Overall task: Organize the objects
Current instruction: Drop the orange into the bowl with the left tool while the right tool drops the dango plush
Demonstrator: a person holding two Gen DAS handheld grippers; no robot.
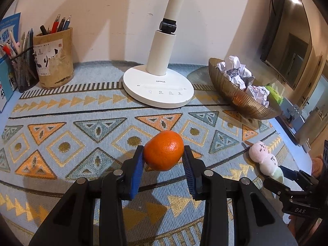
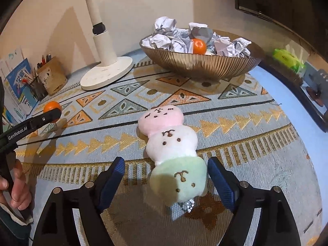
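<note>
Two items in play, one per gripper. Left gripper (image 1: pixel 163 155) has the orange (image 1: pixel 164 150) pinched betw. its blue pads at the widest part, lifted a little off the patterned cloth (image 1: pixel 82 110) as far as the shadow suggests, though the fisheye makes the gap hard to judge. Firm round fruit, waxy skin, light: grip across the middle is right, moderate squeeze so it doesn't squirt out or bruise.

Right gripper (image 2: pixel 166 174) is spread wide, jaws either side of the plush toy (image 2: pixel 170 141), not touching it. Toy lies flat on the cloth, pink end toward the bowl (image 2: pixel 201 63), green end nearest the jaws. Very soft, v. light, will squash under the pads; take the green end or the narrow waist above it, close well in so fabric doesn't slip. A small bead chain at its tail could snag.

Bowl sits at the back, holding crumpled paper (image 2: pixel 178 41) and a second orange (image 2: pixel 199 46); prob. the drop spot for fruit.
</note>
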